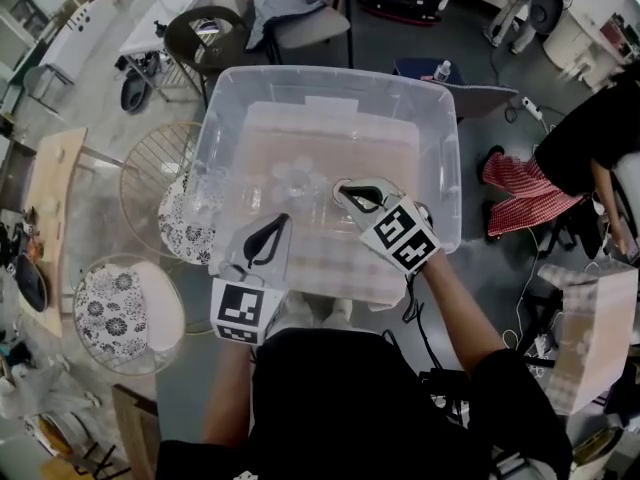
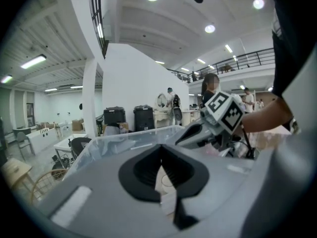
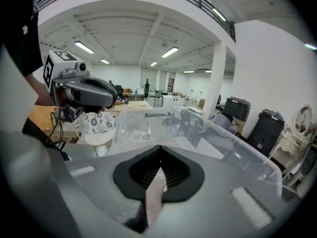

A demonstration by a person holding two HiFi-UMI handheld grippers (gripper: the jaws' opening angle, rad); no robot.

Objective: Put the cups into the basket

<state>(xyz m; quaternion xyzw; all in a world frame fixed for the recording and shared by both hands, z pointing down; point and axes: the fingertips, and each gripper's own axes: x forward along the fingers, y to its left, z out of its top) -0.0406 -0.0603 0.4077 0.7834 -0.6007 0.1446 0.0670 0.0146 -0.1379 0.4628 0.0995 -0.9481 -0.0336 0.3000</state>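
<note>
We see the clear plastic basket (image 1: 330,72) filling the middle of the head view, its floor pale and checked through the plastic. Just outside its left wall stand two round stools with flowered cushions, one (image 1: 186,220) touching the near-left corner and the other (image 1: 125,308) nearer to us. The right gripper (image 1: 342,186) reaches over the near edge into the basket's right half. Its jaws are pressed fully together with nothing between them. The left gripper (image 1: 283,220) sits at the near edge, left of the middle. Its jaws are closed just as tightly and are also empty. Inside the basket we make out one clear cup (image 1: 296,178) on the floor near the middle and another (image 1: 205,196) against the left wall. Both have faint outlines, and neither gripper touches them.
</note>
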